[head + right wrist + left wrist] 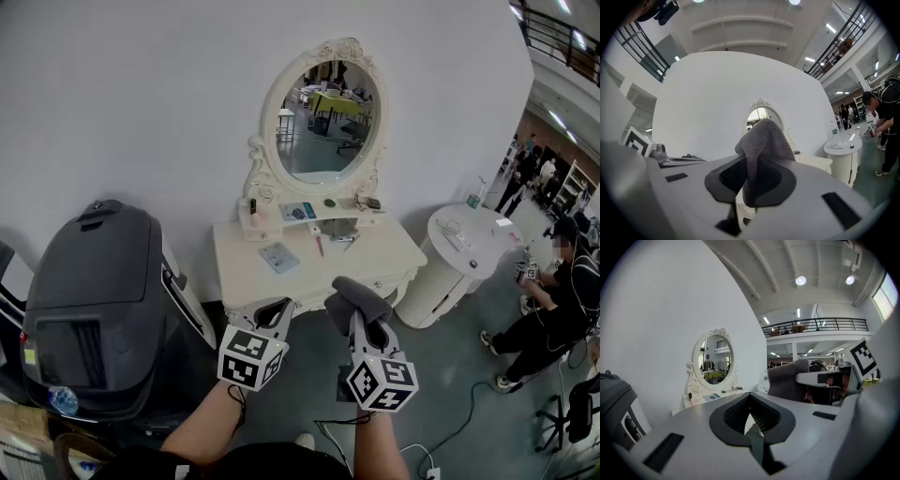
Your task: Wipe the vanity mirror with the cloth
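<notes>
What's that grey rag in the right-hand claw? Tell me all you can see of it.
The cloth is grey and fuzzy, like microfibre, bunched into a soft folded hump. The right claw is shut on its lower part; the rest stands above the jaws and droops over them. It is held in the air before the white vanity table, apart from the mirror. Nothing else touches it.

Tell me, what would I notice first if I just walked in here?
The fancy white oval vanity mirror straight ahead against the wall, standing on its little white dressing table. Closer to you, the right tongs pinch a fluffy grey cloth held up toward that mirror. On the left stands a big dark grey machine.
</notes>
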A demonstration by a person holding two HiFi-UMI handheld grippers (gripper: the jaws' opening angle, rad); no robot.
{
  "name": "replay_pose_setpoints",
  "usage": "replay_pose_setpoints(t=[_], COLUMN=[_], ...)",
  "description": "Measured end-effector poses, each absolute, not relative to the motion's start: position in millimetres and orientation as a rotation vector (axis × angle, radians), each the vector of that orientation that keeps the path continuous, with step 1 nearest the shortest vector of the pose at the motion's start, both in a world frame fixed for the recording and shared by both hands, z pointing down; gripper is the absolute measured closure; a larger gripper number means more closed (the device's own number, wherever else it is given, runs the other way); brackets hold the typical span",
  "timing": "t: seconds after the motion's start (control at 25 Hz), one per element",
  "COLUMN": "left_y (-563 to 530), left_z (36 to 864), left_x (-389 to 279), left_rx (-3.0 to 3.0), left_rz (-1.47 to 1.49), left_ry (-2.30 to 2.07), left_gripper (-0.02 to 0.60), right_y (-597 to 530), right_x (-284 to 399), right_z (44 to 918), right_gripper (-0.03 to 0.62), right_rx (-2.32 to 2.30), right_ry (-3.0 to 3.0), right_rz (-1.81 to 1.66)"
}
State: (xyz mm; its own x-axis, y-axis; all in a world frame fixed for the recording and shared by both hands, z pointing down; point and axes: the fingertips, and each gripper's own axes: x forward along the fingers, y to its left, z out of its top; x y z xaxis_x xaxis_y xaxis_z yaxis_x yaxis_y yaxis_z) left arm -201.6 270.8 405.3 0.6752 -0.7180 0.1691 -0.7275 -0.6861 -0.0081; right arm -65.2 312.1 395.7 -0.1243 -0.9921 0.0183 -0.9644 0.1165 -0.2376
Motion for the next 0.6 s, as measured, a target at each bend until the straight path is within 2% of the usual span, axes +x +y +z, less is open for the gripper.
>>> replay_pose_setpoints(t=[0.6], left_y=[244], left_z=[403], left_x=[-154], left_rx=[2.825], left_rz=[0.266], left_ry=[-1.22], left_gripper=[0.583], right_y=[282], right_x=[-23], right_z=[397], right_gripper=[0.553], right_rx=[-1.978], right_ry=[2.245], right_rz=[-0.282])
